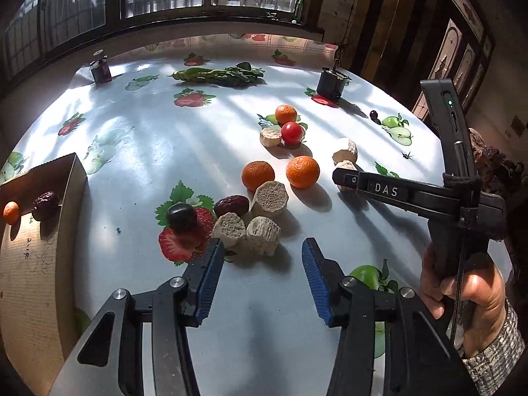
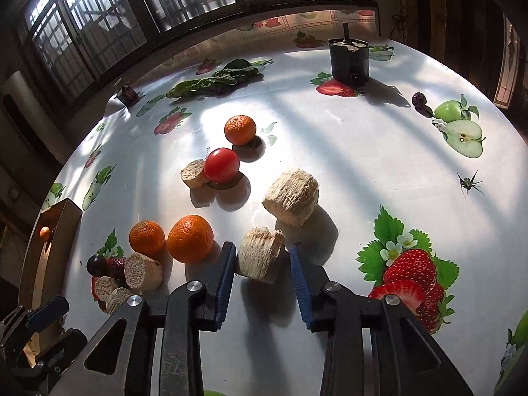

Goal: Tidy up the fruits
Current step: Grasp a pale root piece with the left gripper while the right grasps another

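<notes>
Sorting barely begun.
Your box (image 1: 71, 178) held one orange (image 1: 11, 213) and one date (image 1: 44, 201); most fruit remained on the bench (image 1: 138, 138). Right hand-held gripper (image 2: 262, 264) stood wide around a cane piece (image 2: 260, 254); left hand-held gripper (image 1: 262, 257) wide, empty.

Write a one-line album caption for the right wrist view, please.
Open right gripper straddling a pale fibrous chunk on a fruit-print tablecloth, beside tangerines and a tomato.

Four oranges (image 1: 258, 176), six sugarcane chunks (image 1: 269, 199), two dates (image 1: 231, 205), one tomato (image 1: 292, 133).
</notes>
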The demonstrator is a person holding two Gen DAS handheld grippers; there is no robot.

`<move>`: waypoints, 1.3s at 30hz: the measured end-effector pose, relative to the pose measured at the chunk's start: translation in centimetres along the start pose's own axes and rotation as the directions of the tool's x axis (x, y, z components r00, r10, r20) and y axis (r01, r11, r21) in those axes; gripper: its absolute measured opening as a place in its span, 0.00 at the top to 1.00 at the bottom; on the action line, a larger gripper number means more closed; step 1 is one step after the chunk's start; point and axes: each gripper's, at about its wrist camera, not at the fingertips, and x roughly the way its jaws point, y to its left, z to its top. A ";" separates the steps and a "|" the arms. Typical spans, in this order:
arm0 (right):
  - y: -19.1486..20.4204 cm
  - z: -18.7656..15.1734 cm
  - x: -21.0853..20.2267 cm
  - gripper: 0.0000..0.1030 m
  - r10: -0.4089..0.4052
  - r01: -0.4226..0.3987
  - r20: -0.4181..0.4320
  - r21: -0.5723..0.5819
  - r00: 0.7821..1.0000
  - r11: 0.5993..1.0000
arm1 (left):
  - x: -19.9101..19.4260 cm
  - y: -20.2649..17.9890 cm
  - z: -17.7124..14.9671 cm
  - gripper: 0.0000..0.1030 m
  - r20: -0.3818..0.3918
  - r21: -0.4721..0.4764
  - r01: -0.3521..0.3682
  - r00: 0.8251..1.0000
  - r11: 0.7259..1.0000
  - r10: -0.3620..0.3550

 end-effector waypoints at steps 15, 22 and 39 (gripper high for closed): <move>-1.0 -0.3 -0.6 0.71 0.020 -0.021 0.006 0.038 1.000 0.999 | 2.9 -0.3 0.2 0.79 -0.043 -0.024 0.008 0.999 1.000 -0.009; -1.3 -0.5 -1.0 0.71 0.043 -0.044 0.017 0.054 0.999 0.998 | 3.8 -0.7 -0.3 0.78 -0.062 -0.023 -0.014 0.998 1.000 0.012; -2.1 -1.0 -1.5 0.72 0.135 -0.139 0.042 0.108 0.990 0.984 | -6.8 3.8 -3.4 0.79 0.103 -0.142 -0.030 0.994 0.989 0.045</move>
